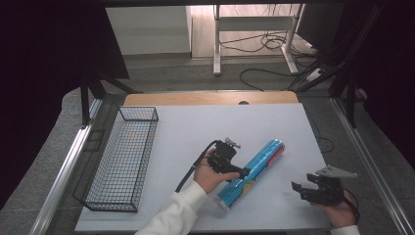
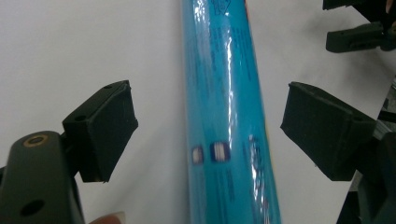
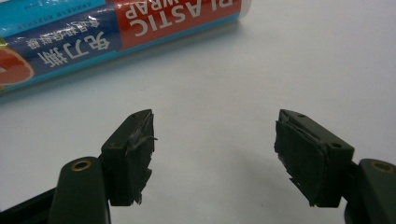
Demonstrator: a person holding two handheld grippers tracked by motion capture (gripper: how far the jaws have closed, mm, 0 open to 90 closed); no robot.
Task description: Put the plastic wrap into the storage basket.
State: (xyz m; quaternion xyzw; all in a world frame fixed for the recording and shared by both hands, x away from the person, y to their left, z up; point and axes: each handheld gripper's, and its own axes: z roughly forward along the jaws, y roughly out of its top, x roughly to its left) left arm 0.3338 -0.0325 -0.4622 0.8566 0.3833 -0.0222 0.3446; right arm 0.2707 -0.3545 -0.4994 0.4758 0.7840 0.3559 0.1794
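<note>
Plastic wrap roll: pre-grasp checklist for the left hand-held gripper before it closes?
1. Left hand-held gripper jaws open: ok.
2. Plastic wrap roll between the pads, gaps on both sides: ok.
3. Pads touching the roll: not ok, not yet.
4. Roll lying flat on the white table: ok.
5. Right hand-held gripper open, empty and apart from the roll: ok.
6. Wire basket at the table's left, ready to receive: ok.
</note>
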